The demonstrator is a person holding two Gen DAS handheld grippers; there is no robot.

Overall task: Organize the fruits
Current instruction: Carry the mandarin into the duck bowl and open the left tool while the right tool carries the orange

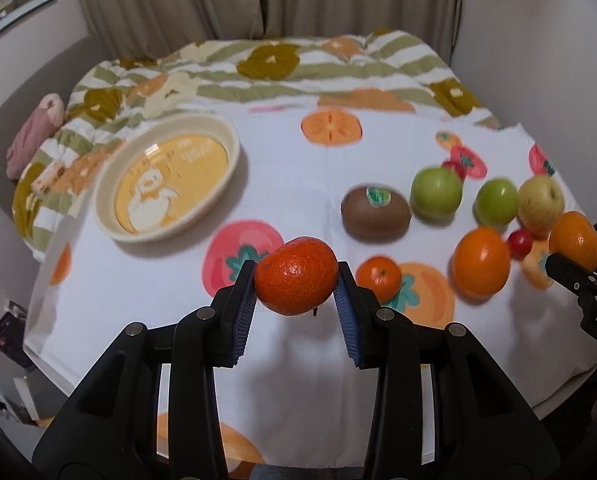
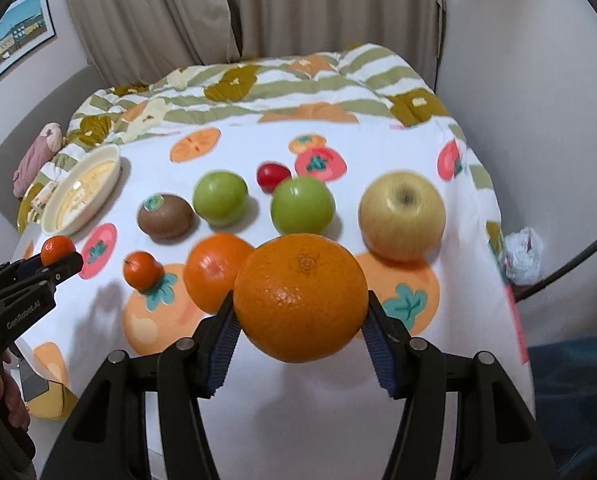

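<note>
- While both hands work at once, the left tongs (image 1: 296, 280) are clenched on a small mandarin (image 1: 296, 276), held clear above the fruit-print cloth (image 1: 298, 160) spread over the bed.
- Off to their right, the right tongs (image 2: 300, 312) grip a large orange (image 2: 300, 298) across its widest part, also lifted off the cloth.
- Just beyond the right tongs sit a second orange (image 2: 218, 272) and a second small mandarin (image 2: 142, 272); farther out lie a kiwi (image 2: 165, 216), two green apples (image 2: 220, 198) (image 2: 302, 206), a yellow apple (image 2: 402, 216) and a small red fruit (image 2: 273, 176).
- Well ahead and to the left of the left tongs, a cream bowl (image 1: 226, 136) stands with nothing in it, the likely place for the sorted fruit.
- Judged from this, the step is the carry to the bowl: keep each grip steady, since round fruit may slip from the pads, travel high enough to clear the fruit lying below, lower one piece at a time past the rim, and release only when it rests on the bottom.
</note>
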